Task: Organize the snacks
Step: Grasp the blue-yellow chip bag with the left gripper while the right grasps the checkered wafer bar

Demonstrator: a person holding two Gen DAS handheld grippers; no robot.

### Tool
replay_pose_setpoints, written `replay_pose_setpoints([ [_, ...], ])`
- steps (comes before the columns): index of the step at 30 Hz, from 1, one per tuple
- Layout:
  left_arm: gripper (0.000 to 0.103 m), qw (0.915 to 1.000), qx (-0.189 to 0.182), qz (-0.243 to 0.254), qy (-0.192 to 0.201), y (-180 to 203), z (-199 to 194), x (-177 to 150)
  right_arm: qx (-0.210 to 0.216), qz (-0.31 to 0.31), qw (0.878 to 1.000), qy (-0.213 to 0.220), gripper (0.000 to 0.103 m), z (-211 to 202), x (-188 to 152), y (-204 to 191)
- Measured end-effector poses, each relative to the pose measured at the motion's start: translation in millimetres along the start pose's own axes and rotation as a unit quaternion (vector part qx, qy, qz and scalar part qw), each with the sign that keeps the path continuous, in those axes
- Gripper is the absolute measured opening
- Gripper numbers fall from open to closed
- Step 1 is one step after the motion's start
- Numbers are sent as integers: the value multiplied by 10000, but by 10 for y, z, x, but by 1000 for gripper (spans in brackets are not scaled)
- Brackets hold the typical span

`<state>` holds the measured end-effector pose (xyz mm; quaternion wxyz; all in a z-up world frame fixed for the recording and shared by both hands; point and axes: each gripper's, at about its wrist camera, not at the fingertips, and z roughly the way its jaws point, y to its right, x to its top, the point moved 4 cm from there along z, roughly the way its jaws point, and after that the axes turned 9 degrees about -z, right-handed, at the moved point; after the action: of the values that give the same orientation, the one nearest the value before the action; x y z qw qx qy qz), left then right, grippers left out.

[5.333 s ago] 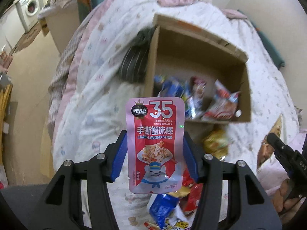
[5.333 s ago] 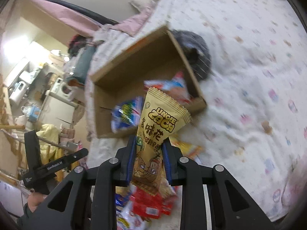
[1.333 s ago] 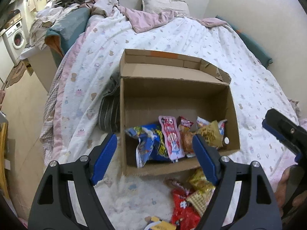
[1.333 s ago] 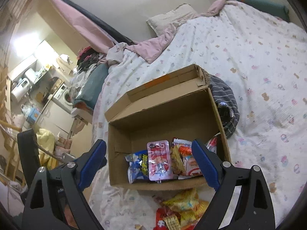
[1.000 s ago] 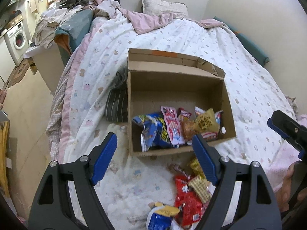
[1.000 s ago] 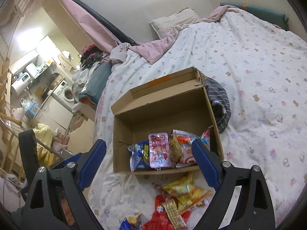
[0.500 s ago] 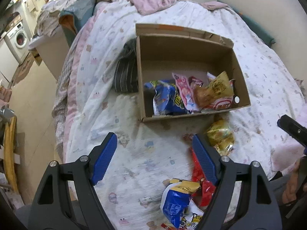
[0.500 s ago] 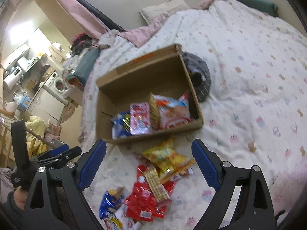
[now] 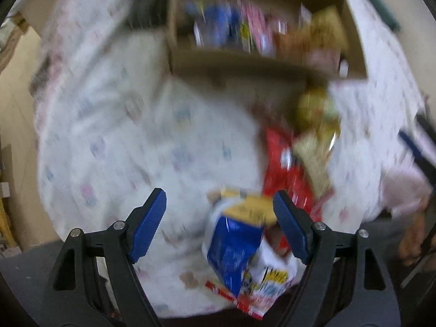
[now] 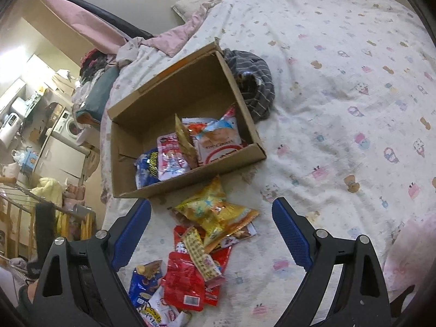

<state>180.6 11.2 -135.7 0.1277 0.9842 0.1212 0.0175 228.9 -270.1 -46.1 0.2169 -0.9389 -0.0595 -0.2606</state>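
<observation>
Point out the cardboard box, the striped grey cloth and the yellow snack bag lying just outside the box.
cardboard box [image 10: 190, 182]: right wrist view, its near wall.
striped grey cloth [image 10: 259, 87]: right wrist view, middle of the bundle.
yellow snack bag [image 10: 207, 204]: right wrist view, the bag's face.

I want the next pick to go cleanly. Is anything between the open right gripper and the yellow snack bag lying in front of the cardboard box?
Nothing visible is. The right gripper is open and empty, and the yellow snack bag lies uncovered at the top of the loose pile on the bedspread, just before the cardboard box.
</observation>
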Motion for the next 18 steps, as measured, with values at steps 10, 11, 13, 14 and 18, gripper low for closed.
replay_pose_setpoints([
  [10, 78, 9970, 114, 255, -726, 137, 435, -276, -144, 41, 9999, -14, 93, -37, -13, 64],
  [11, 74, 9970, 119, 256, -727, 146, 442, -283, -156, 54, 9999, -28, 93, -27, -11, 74],
  [13, 51, 9969, 62, 271, -738, 162, 453, -298, -148, 65, 9999, -37, 93, -24, -12, 79],
  [14, 46, 9968, 25, 276, -745, 156, 444, -299, -152, 65, 9999, -48, 93, -22, -15, 81],
  [18, 36, 9988, 84, 305, -363, 155, 301, -232, -167, 11, 9993, -325, 93, 83, -66, 63],
])
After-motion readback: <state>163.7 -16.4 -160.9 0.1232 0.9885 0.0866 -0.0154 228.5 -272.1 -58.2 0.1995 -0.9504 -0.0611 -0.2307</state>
